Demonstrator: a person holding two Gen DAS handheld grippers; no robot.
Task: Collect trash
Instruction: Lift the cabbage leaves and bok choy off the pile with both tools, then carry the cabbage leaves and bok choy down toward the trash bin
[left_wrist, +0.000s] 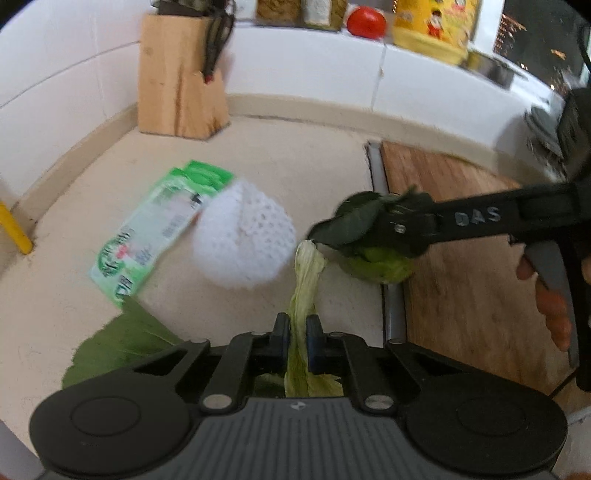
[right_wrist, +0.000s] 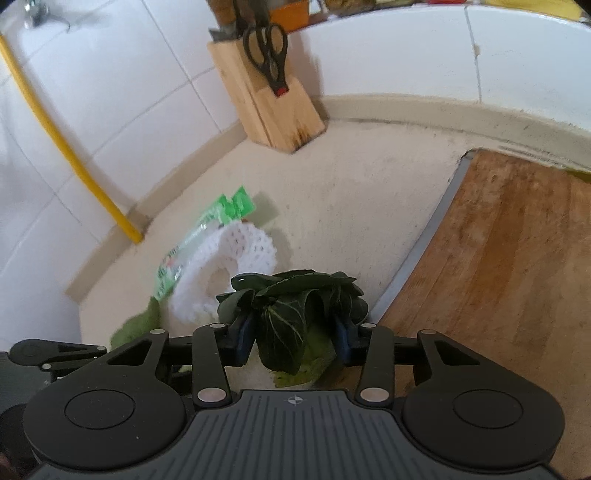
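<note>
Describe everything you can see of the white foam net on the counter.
The white foam net is a soft mesh fruit sleeve, dome-shaped, its open mouth visible from the right wrist view. It lies on its side on the beige counter, overlapping one end of the green wrapper. Neither gripper touches it.

Both wrist views look down close at the countertop (left_wrist: 288, 155), sharing the knife block (right_wrist: 273, 99).

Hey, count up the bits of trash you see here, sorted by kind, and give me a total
Vegetable scraps: 3, pale leaf in left gripper, dark leaves in right gripper, loose green leaf
Green wrapper: 1
White foam net: 1
Total: 5
</note>
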